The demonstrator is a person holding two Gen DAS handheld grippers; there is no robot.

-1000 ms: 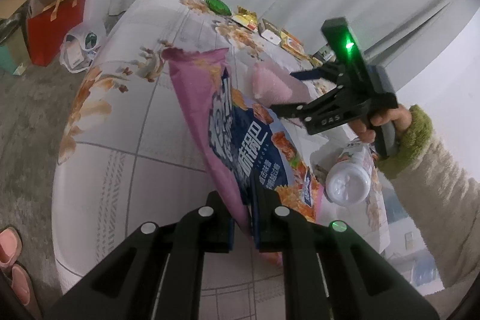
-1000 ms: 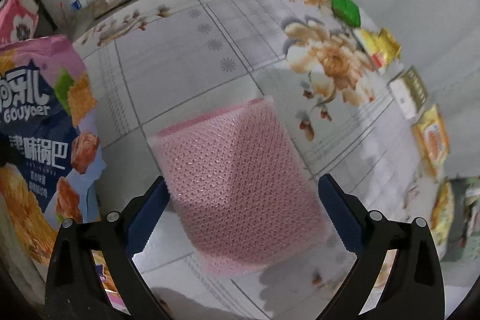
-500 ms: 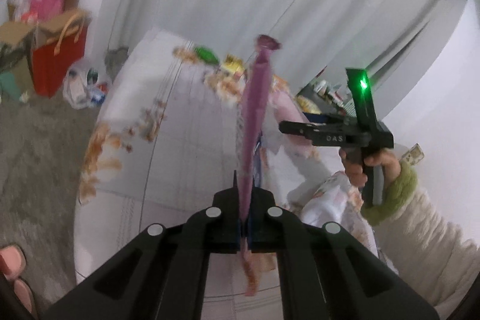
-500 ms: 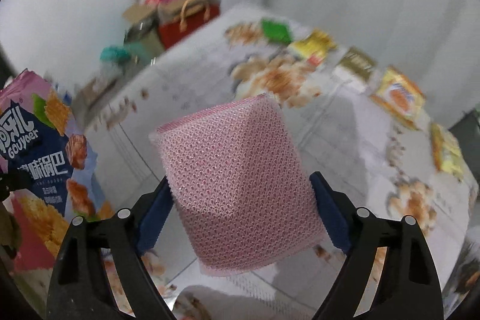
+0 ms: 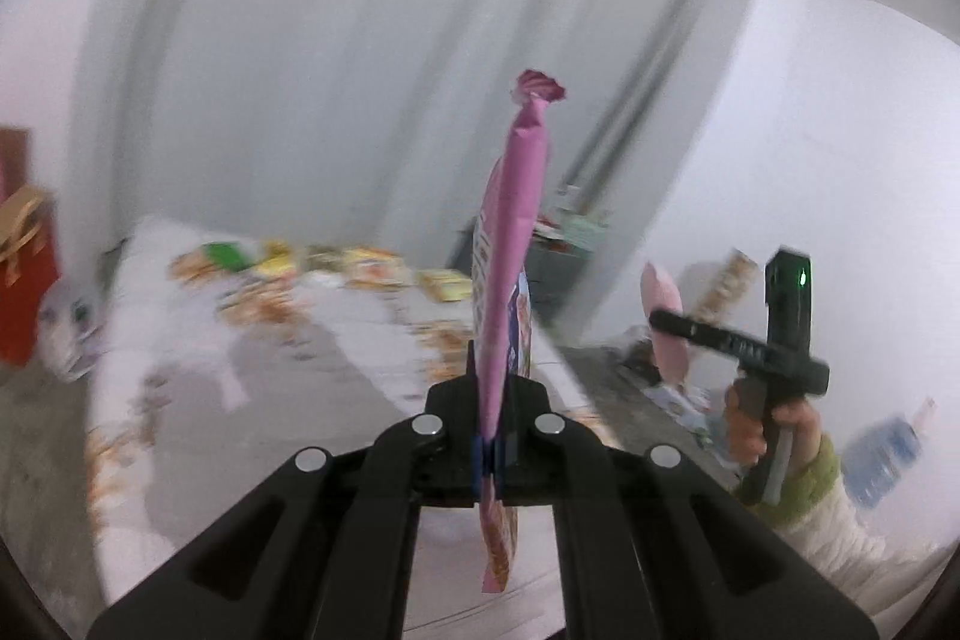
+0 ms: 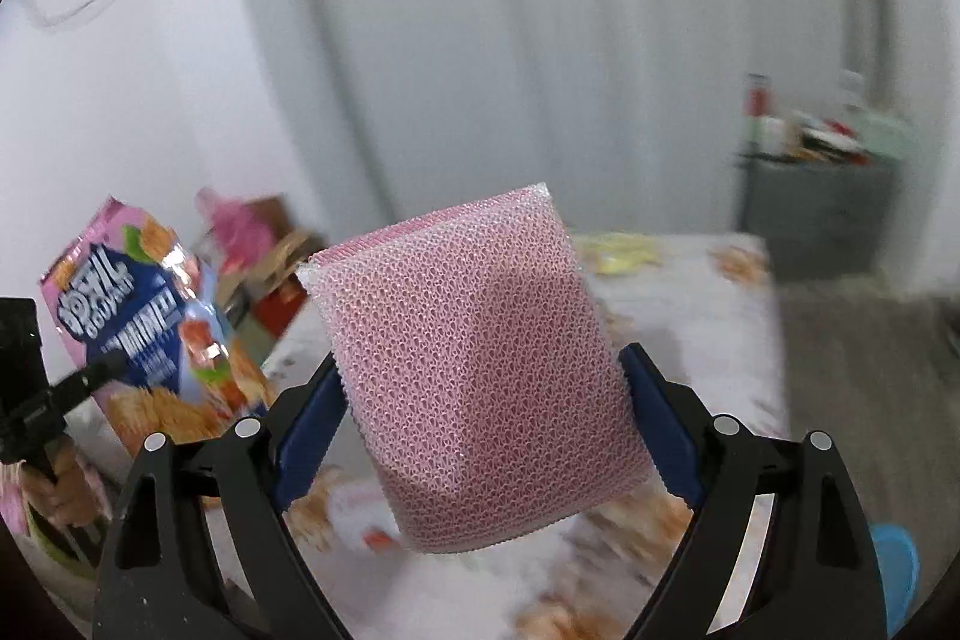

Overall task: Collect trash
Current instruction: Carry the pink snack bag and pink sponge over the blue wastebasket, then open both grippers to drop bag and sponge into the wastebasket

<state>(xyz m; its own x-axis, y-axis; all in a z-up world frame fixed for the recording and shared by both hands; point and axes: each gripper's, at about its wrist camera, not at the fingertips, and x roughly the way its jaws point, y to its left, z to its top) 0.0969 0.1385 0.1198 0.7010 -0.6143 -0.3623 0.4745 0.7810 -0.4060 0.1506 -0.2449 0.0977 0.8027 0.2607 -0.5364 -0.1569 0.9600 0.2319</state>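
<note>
Our left tool point(image 5: 492, 451) is clamped tight on a pink snack bag point(image 5: 510, 244), which stands edge-on toward twelve o'clock above the flowered desk point(image 5: 336, 358). Our right tool point(image 6: 483, 415), jaws wide, grips a pink mesh sponge point(image 6: 474, 370) by its sides; the snack bag shows at nine o'clock there.

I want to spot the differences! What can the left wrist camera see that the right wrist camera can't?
Only the left wrist view shows the red bag and the water jug. Only the right wrist view shows the chip bag's printed front and something blue on the floor. Both show the chip bag pinched in the left gripper, the pink sponge squeezed in the right gripper, the flowered table and the curtain.
</note>
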